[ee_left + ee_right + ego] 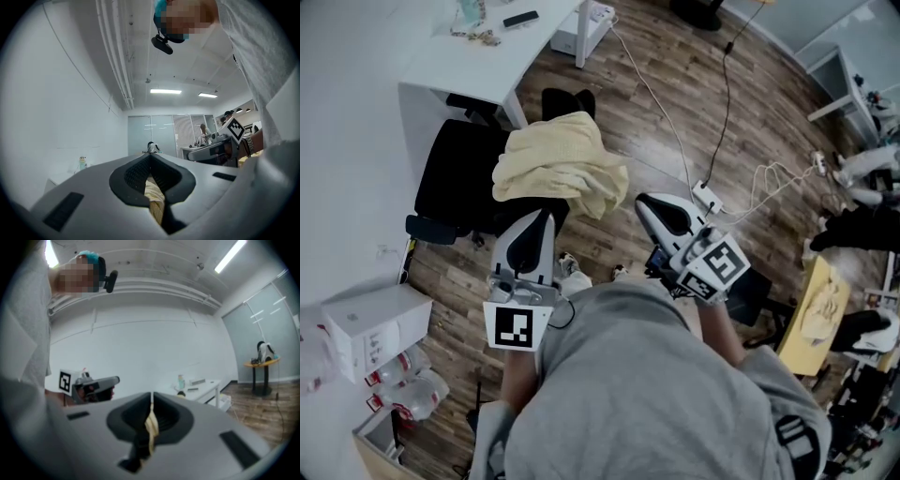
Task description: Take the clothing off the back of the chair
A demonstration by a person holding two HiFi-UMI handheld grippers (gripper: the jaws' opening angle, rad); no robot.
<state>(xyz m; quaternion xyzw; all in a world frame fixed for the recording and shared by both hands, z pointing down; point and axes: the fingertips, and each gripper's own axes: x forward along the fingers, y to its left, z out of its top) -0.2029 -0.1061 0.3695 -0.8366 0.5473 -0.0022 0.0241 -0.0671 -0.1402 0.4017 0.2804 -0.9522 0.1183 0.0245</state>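
Observation:
A pale yellow garment point(558, 164) hangs bunched between my two grippers, above the black office chair point(455, 178) by the desk. In the head view my left gripper point(546, 216) holds the garment's near left edge, and my right gripper point(639, 202) holds its near right edge. The left gripper view shows the left gripper point(151, 157) shut, with yellow cloth point(154, 199) pinched between the pads. In the right gripper view the right gripper point(152, 395) is also shut, and a strip of the same cloth point(151, 427) is caught between the pads. I cannot tell whether the garment still touches the chair.
A white desk point(441, 56) stands behind the chair. A white box point(375, 323) and plastic bottles point(408, 380) sit at the left. Cables and a power strip point(708, 197) lie on the wooden floor to the right. A yellow stand point(816, 309) is at the far right.

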